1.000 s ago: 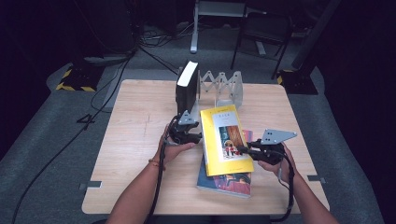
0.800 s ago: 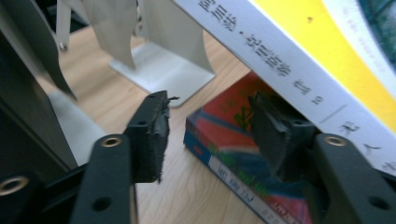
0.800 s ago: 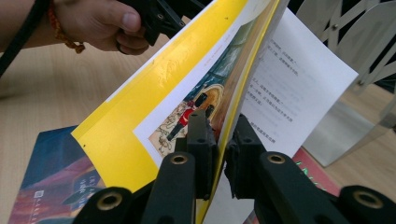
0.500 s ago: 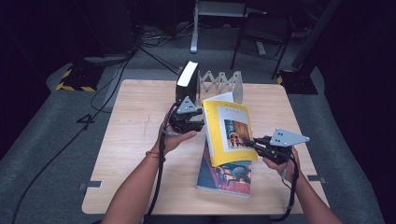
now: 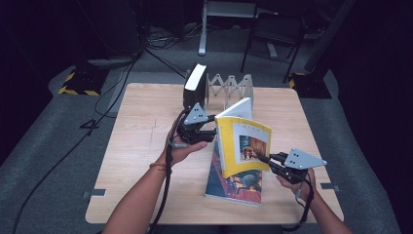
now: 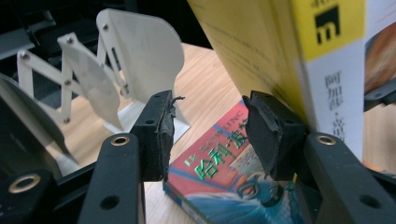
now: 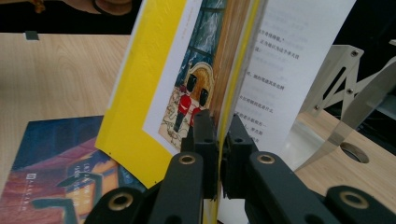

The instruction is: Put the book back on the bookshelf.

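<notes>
A yellow paperback (image 5: 243,146) stands tilted up on its lower edge over a blue book (image 5: 234,187) that lies flat on the table. My right gripper (image 5: 261,158) is shut on the edge of its front cover (image 7: 154,93), and a white page fans open behind. My left gripper (image 5: 210,132) hovers at the spine side. Its jaws have just been closing a little but stand open (image 6: 210,112) with nothing between the pads. The yellow spine (image 6: 261,42) rises just outside the right-hand jaw, and the blue book (image 6: 215,163) lies below.
A white accordion book rack (image 5: 234,87) stands at the table's far middle, with a black book (image 5: 195,87) upright at its left end. The wooden table (image 5: 141,126) is bare at the left. Cables trail from both grippers.
The yellow book has risen from lying flat on the blue book to standing tilted. My left gripper has moved up at its spine side. My right gripper has shifted slightly right, still gripping the cover.
</notes>
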### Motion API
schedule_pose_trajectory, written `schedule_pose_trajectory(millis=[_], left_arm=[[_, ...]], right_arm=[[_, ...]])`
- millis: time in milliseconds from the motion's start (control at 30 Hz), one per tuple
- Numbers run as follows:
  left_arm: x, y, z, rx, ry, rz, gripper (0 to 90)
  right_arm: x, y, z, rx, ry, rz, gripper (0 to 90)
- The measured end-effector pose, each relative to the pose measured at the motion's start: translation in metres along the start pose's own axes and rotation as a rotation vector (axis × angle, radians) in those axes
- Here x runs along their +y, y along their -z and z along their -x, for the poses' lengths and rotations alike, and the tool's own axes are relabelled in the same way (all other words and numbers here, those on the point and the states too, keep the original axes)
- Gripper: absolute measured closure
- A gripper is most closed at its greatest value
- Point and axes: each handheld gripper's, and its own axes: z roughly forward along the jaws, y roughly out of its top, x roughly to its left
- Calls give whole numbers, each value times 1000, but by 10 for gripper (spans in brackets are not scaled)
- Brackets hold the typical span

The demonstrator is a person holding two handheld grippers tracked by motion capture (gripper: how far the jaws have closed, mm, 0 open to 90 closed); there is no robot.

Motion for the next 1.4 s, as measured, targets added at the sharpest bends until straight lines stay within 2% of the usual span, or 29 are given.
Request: schedule_pose_trajectory(millis=[267, 433, 500, 600, 667, 733, 800, 900, 1000, 1067, 1167, 1233, 1300, 1367, 1400], left_arm=[[12, 3, 3, 26, -8, 8, 551], [1, 9, 6, -15, 21, 56, 513], [-3, 11, 7, -14, 29, 67, 481], [-11, 12, 13, 27, 7, 38, 455], [-18, 11, 18, 63, -24, 1, 441], [-28, 11, 21, 77, -42, -15, 429], [-33, 12, 22, 75, -42, -20, 430], [-51, 11, 23, 48, -15, -62, 389], [-68, 11, 30, 34, -14, -88, 402], [-70, 11, 31, 28, -11, -99, 393], [-79, 9, 36, 5, -18, -161, 368], [-83, 7, 40, -13, -24, -180, 366], [-88, 4, 49, -51, -35, -195, 353], [-91, -1, 57, -61, -46, -210, 343], [-93, -5, 61, -83, -42, -210, 334]], right_arm=[[-5, -20, 5, -63, -42, 27, 864], [-8, -15, -1, -44, -16, 17, 864], [-8, -12, -6, -35, 4, 17, 864], [-7, -10, -8, -28, 10, 16, 864], [-7, -9, -9, -23, 6, 14, 864], [-8, -8, -9, -19, 9, 19, 864], [-8, -7, -9, -18, 14, 19, 864], [-8, -6, -11, -17, 17, 22, 864], [-8, -5, -13, -18, 23, 18, 864], [-9, -4, -13, -17, 25, 19, 865], [-10, -3, -14, -13, 16, 18, 865], [-10, -3, -15, -14, 24, 16, 865], [-10, -1, -16, -11, 22, 13, 865], [-11, 0, -17, -7, 22, 12, 865], [-11, 0, -17, -4, 23, 11, 865]])
